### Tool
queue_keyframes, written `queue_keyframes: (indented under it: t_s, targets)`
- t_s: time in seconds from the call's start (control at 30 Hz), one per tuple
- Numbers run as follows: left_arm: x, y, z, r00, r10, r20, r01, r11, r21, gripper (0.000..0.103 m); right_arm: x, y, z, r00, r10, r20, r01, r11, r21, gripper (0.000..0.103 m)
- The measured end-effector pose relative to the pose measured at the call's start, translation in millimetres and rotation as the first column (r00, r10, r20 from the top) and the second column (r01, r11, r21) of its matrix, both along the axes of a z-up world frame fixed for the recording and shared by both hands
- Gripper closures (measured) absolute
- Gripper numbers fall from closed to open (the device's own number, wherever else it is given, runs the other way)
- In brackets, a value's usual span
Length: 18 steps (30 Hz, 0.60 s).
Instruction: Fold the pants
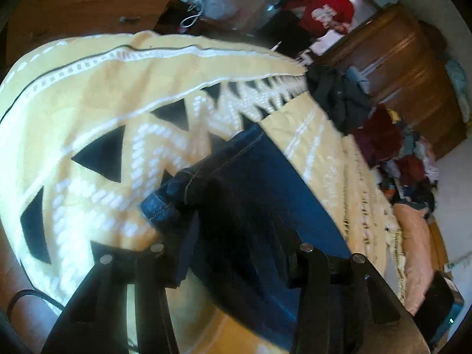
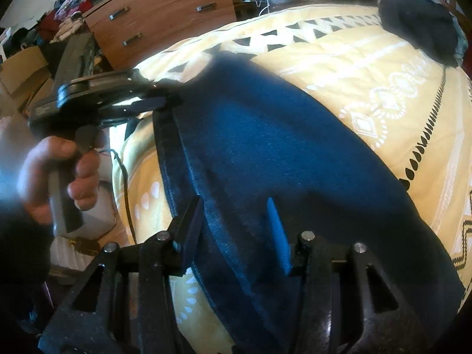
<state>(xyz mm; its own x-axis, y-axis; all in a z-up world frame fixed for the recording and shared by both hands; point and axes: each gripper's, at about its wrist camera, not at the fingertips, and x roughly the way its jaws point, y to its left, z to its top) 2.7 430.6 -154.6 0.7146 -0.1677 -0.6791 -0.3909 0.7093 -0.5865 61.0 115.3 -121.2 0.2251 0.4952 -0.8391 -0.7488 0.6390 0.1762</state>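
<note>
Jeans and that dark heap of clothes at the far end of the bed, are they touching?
Apart. The right wrist view shows a wide stretch of bare yellow bedspread between the jeans and the dark clothes.

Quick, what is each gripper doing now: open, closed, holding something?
Left gripper: open, jeans between its fingers, not pinched.
Right gripper: open over the jeans, holding nothing.

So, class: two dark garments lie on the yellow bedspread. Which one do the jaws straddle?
The blue jeans, spread flat in the middle under both grippers. The other, a crumpled black garment, sits apart at the far edge, untouched.
</note>
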Motion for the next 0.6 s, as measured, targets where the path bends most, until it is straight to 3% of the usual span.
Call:
queue_keyframes:
  t_s: [0.07,0.13,0.2,0.3,0.4,0.47,0.5,0.53,0.57,0.6]
  targets:
    - [7.4,-0.2,-5.1,0.999,0.029,-0.034,-0.028,0.999,0.023,0.059,6.8,0.8,2.0,1.0,-0.005,-0.012,0.005,1.0,0.002,0.058]
    - [11.8,1.4,-6.0,0.997,0.061,-0.049,-0.058,0.997,0.055,0.083,7.8,2.4,-0.8,1.0,-0.008,-0.02,0.008,1.0,-0.005,0.058]
    - [17.7,3.5,-3.6,0.998,0.058,-0.033,-0.056,0.997,0.05,0.096,8.4,-0.6,-6.6,0.999,-0.013,-0.042,0.013,1.0,-0.011,0.058]
    - [22.5,-2.2,20.8,0.995,0.003,0.095,-0.009,0.998,0.055,0.098,6.7,-8.0,-13.5,0.997,-0.026,-0.072,0.026,1.0,-0.008,0.058]
    - [0.2,1.8,42.6,0.958,-0.048,0.284,0.046,0.999,0.013,0.098,2.1,-14.4,-11.8,0.997,-0.025,-0.076,0.026,0.999,0.018,0.058]
    - [-8.2,7.2,28.3,0.964,-0.043,0.261,0.036,0.999,0.031,0.098,-0.1,-16.6,-11.5,0.997,-0.015,-0.082,0.017,1.0,0.026,0.058]
    - [-11.3,11.9,13.5,0.977,-0.033,0.212,0.025,0.999,0.037,0.096,1.3,-15.9,-13.2,0.996,-0.012,-0.089,0.015,1.0,0.025,0.057]
    - [-12.0,22.1,-18.3,0.994,-0.014,0.113,0.016,1.0,-0.016,0.095,1.4,-16.1,-16.9,0.995,-0.01,-0.103,0.012,1.0,0.02,0.057]
    - [-13.0,27.0,-35.3,0.997,-0.012,0.078,0.016,0.998,-0.056,0.093,1.5,-16.0,-20.2,0.994,-0.008,-0.111,0.01,1.0,0.015,0.056]
    - [-16.8,31.0,-46.4,0.994,-0.009,0.106,0.018,0.996,-0.085,0.09,1.3,-15.9,-22.8,0.994,-0.005,-0.113,0.006,1.0,0.012,0.056]
